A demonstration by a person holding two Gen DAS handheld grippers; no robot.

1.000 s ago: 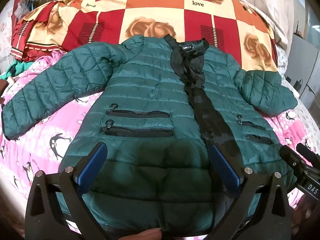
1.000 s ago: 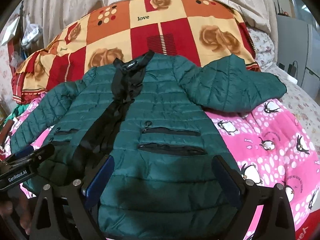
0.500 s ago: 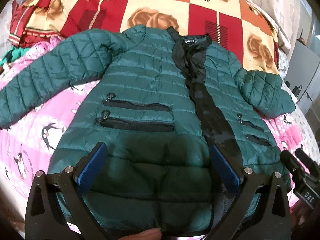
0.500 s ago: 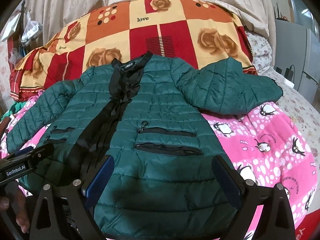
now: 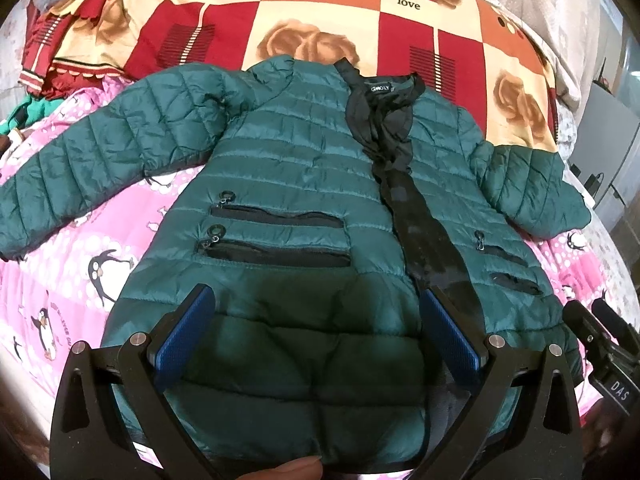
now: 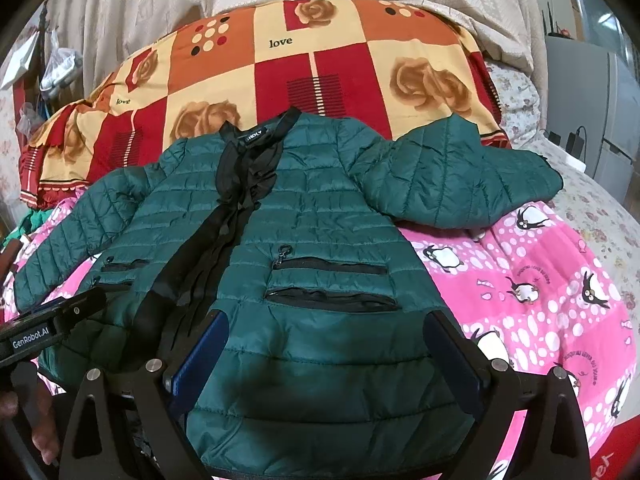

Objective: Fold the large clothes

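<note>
A dark green quilted jacket (image 5: 288,168) lies face up on the bed, front shut, with a black lining strip down its middle and zip pockets on both sides. Both sleeves spread outward, the left sleeve (image 5: 92,160) long, the right sleeve (image 6: 460,176) bent. My left gripper (image 5: 316,328) hovers open over the jacket's lower left panel, blue pads wide apart. My right gripper (image 6: 324,348) stands open above the lower right panel (image 6: 332,344). Neither holds cloth. In the left wrist view the right gripper's body (image 5: 608,344) shows at the right edge.
The jacket rests on a pink penguin-print blanket (image 6: 532,280). Behind it lies a red, orange and cream rose quilt (image 5: 360,16). A grey appliance (image 6: 588,92) stands at the far right. A hand (image 6: 36,420) shows at the lower left of the right wrist view.
Both views have shifted slightly. The left view rose and tilted back, showing more of the quilt. The jacket has not moved, and both grippers stay open.
</note>
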